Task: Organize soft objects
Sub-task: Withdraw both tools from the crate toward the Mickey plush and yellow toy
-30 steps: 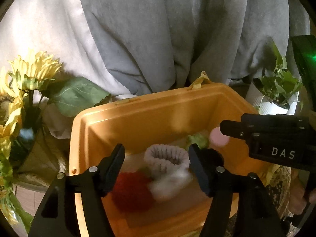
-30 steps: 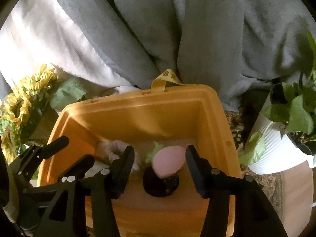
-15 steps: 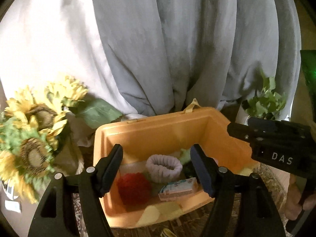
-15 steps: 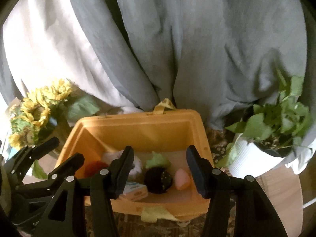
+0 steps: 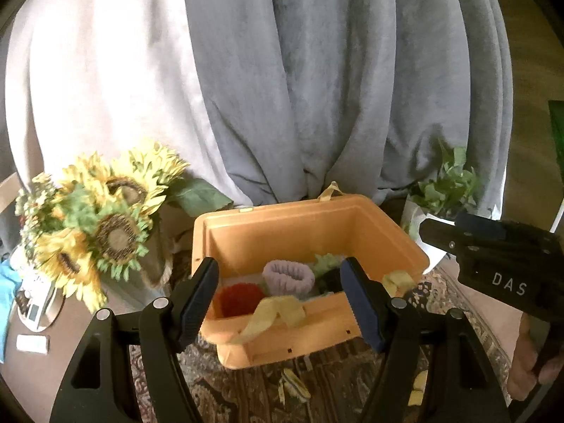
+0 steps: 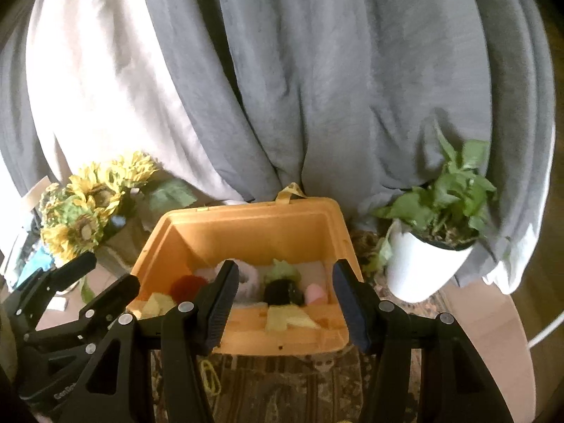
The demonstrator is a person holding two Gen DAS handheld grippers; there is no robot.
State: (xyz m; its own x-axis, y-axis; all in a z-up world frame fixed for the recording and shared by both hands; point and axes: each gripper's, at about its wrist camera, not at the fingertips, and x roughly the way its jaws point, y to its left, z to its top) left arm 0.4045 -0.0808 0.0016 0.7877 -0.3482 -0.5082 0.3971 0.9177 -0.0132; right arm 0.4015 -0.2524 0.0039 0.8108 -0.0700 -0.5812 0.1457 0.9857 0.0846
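Left wrist view: left gripper [image 5: 278,298] fingers spread, empty and widening; orange bin [image 5: 268,232] of soft things sits beyond them (untouched). Right gripper [image 6: 282,296] likewise parted, empty.

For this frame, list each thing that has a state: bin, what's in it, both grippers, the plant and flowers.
orange bin: open, upright, holding soft items
red pom-pom: inside bin
lavender scrunchie: inside bin
pink soft item: inside bin
left gripper: open, empty
right gripper: open, empty
potted plant: upright, right of bin
sunflowers: standing, left of bin
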